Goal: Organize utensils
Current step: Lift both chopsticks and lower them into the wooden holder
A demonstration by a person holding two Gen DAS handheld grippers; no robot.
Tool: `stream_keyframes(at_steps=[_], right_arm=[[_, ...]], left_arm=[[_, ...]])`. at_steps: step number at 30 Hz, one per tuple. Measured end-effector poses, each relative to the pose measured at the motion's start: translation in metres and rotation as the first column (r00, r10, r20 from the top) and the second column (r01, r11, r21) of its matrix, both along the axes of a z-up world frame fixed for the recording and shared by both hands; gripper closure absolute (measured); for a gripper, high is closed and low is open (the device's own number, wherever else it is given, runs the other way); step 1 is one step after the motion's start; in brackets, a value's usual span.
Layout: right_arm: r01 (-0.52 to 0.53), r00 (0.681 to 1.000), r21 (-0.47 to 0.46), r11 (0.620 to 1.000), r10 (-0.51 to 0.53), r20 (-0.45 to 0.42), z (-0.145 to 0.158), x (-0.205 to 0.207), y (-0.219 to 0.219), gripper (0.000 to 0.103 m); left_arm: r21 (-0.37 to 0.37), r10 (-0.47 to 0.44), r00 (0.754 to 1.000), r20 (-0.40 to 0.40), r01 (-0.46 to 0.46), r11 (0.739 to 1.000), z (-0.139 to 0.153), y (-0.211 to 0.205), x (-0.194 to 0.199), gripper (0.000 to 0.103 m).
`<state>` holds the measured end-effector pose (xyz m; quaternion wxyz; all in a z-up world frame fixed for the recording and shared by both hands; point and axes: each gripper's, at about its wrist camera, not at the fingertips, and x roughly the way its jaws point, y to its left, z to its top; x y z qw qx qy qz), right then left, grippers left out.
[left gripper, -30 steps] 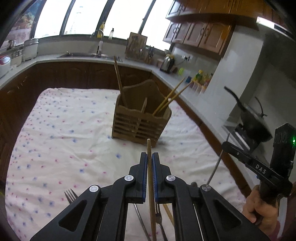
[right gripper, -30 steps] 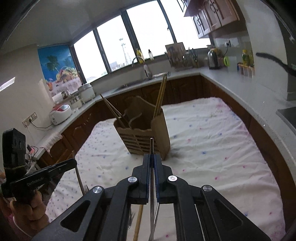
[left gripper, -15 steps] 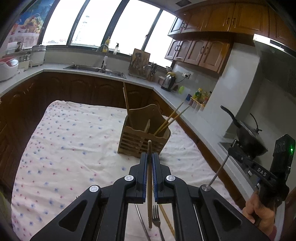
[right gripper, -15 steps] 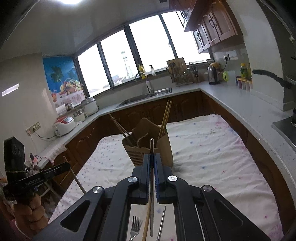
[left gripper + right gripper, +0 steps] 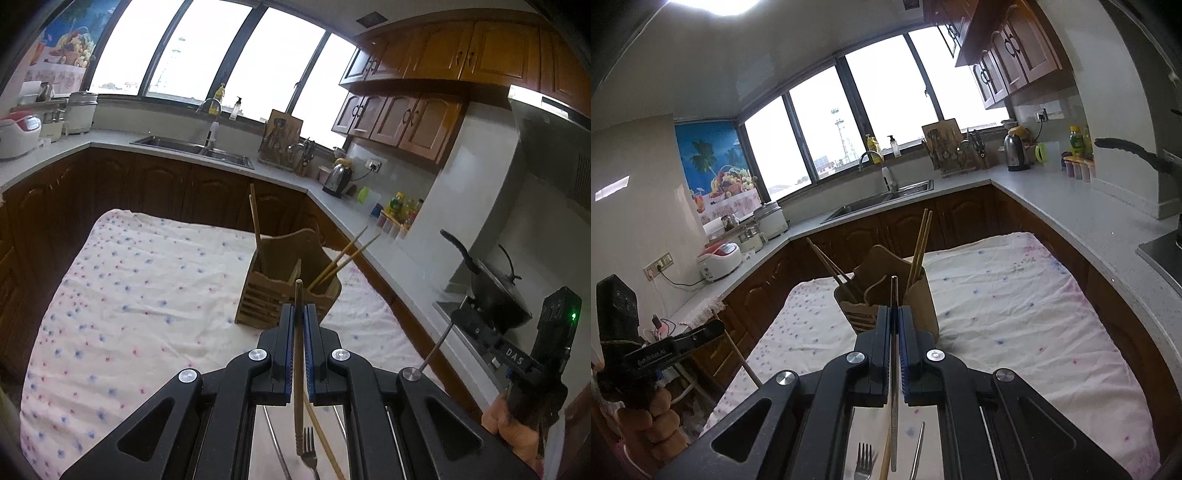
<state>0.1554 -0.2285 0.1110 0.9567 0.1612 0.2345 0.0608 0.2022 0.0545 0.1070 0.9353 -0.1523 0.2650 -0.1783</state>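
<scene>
The left claw (image 5: pixel 299 314) is closed on a wooden chopstick (image 5: pixel 298 354), which runs straight along the gap between the blue pads, its tip poking out toward 12 o'clock and its lower end hanging above a fork (image 5: pixel 309 456) on the cloth. The right claw (image 5: pixel 895 315) is clamped on a metal chopstick (image 5: pixel 894 369), held the same way, tip toward 12 o'clock.

The wooden utensil holder (image 5: pixel 286 295) stands upright on the floral cloth (image 5: pixel 129 295) covering the surface, just beyond both claws at 12 o'clock. In the left wrist view, one wooden stick (image 5: pixel 255 225) rises from its far left compartment, and a pair of chopsticks (image 5: pixel 347 254) leans out of its right side toward 2 o'clock.

Beneath the right claw, at 6 o'clock, a fork (image 5: pixel 863 461), a wooden chopstick (image 5: pixel 885 458) and another metal chopstick (image 5: pixel 918 450) lie on the cloth. In the left wrist view the right claw shows at 4 o'clock, well off the cloth's edge, with its metal stick angled downward.
</scene>
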Motion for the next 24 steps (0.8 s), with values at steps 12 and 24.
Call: stream_keyframes(at_steps=[12, 24], right_arm=[[0.023, 0.997, 0.0, 1.0, -0.023, 0.077, 0.022, 0.04, -0.005, 0.099], [0.074, 0.981, -0.016, 0.997, -0.07, 0.181, 0.048, 0.102, -0.006, 0.099]], left_arm=[[-0.059, 0.028, 0.997, 0.078, -0.023, 0.998, 0.016, 0.015, 0.033, 0.1], [-0.07, 0.079, 0.975, 0.208, -0.066, 0.995, 0.033, 0.013, 0.088, 0.1]])
